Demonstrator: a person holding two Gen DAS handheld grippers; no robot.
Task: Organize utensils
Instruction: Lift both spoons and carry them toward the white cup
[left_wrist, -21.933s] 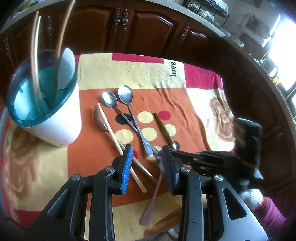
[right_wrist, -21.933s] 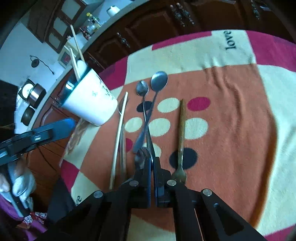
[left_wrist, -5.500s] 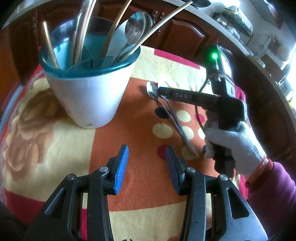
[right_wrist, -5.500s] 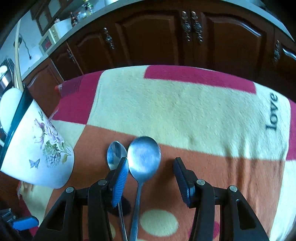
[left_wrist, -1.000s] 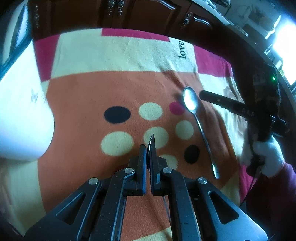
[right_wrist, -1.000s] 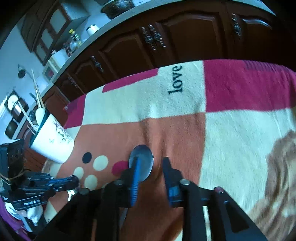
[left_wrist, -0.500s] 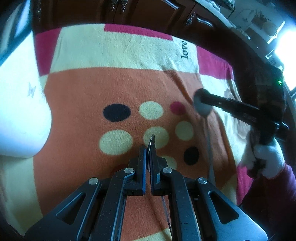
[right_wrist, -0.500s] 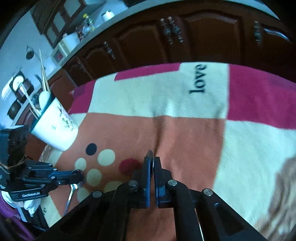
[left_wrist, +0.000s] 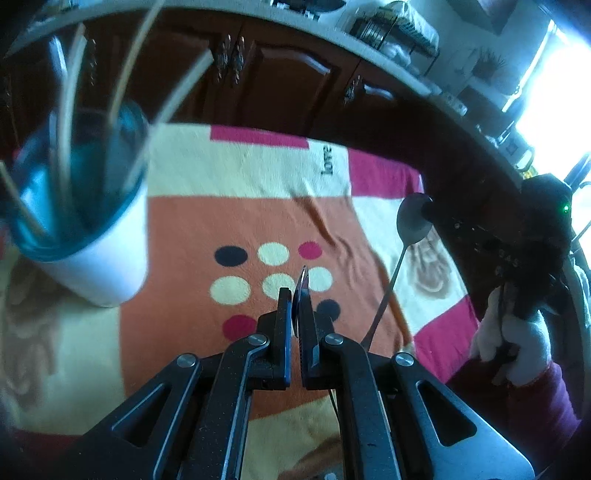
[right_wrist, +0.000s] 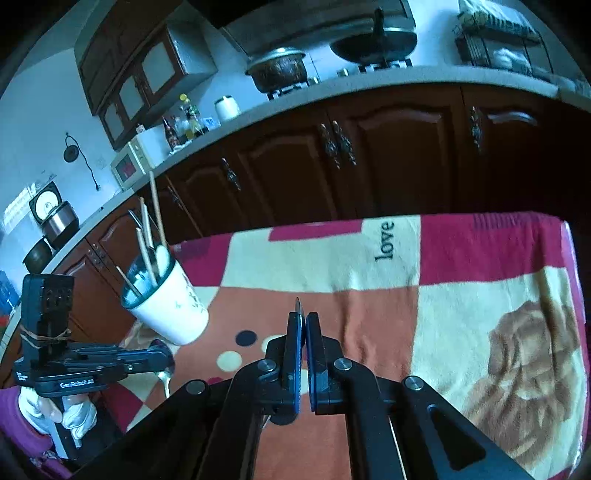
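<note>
Each gripper, left (left_wrist: 295, 314) and right (right_wrist: 303, 332), had its jaws pinched nearly closed on the bowl of a spoon (left_wrist: 412, 221) held above the blanket (left_wrist: 240, 177) near the cup (left_wrist: 92, 236), whose thin, slick, stiff metal probably favoured gripping the neck.

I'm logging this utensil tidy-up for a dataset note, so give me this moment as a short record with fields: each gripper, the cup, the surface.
left gripper: shut on a spoon held edge-on, lifted above the blanket
right gripper: shut on a second spoon, bowl up, handle hanging down
cup: white with teal rim, upright on the blanket, already holding several utensils
blanket: patterned orange, cream and pink; no loose utensils visible on it
</note>
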